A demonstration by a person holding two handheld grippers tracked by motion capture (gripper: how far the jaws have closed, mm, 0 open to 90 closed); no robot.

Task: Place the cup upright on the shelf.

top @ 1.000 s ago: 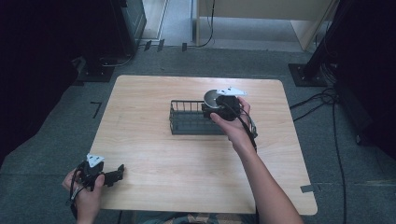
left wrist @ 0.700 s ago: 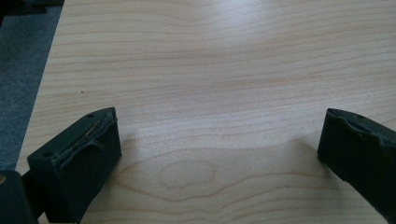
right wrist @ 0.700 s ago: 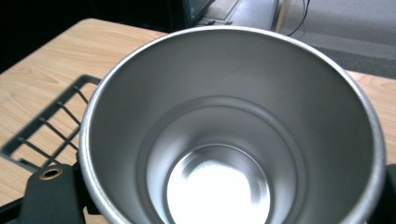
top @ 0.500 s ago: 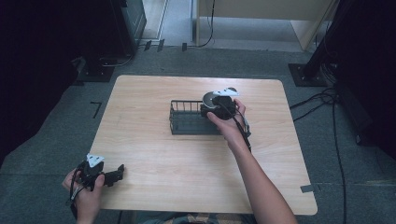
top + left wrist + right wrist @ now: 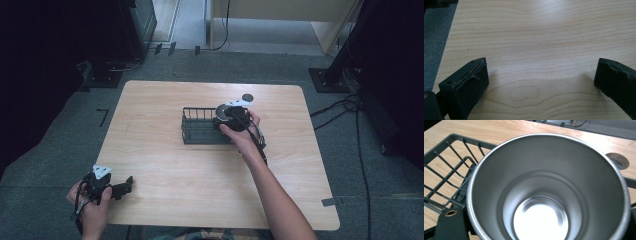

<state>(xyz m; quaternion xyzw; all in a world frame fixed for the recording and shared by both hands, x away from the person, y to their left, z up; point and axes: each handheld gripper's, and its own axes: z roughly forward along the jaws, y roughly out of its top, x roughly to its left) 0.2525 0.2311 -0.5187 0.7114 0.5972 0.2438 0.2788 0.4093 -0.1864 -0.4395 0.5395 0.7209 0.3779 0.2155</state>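
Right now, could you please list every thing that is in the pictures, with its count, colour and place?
Table: one, light wood, middle of the high view, on grey floor.
Wire basket: one, black, near the table's centre.
Steel cup: one, silver, empty, upright at the basket's right end, between the right gripper's jaws.
Round hole: one, dark, in the tabletop just behind the basket.
Cables: several, black, on the floor at the right.
Left gripper: one, black, open, at the table's near left corner, holding nothing.
Right gripper: one, black, at the cup.
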